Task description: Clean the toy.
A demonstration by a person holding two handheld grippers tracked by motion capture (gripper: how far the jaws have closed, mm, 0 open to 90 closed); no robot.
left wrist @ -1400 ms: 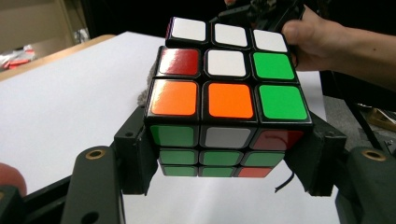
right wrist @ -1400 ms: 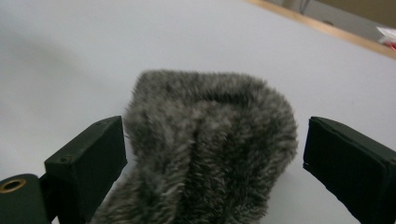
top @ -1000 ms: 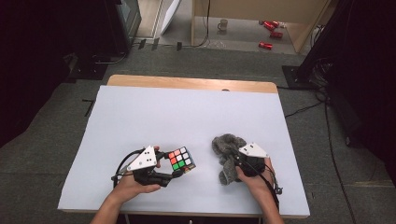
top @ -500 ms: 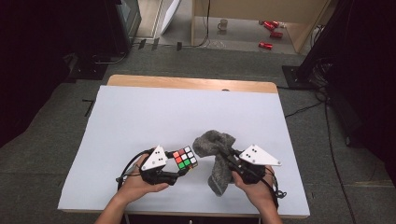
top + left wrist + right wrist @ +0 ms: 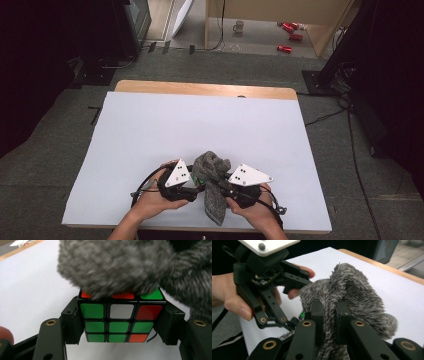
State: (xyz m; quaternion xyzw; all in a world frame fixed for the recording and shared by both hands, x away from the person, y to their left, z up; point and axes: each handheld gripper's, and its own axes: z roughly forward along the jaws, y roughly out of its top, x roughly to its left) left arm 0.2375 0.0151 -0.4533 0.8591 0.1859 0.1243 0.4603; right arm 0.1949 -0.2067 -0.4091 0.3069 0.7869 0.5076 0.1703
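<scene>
- Near the table's (image 5: 150, 125) 6 o'clock edge, the left gripper (image 5: 121, 322) pinches a glossy, square-faced cube (image 5: 117, 323).
- Fuzzy grey cloth (image 5: 212, 187), clamped by the right gripper (image 5: 329, 315), drapes the cube, running 12 to 6 o'clock.

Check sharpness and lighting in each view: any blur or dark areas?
High view: table evenly lit, surroundings dark. Left gripper view: cube sharp, cloth over it soft and blurred. Right gripper view: cloth and the jaws on it fairly sharp, background beyond the table soft.
</scene>
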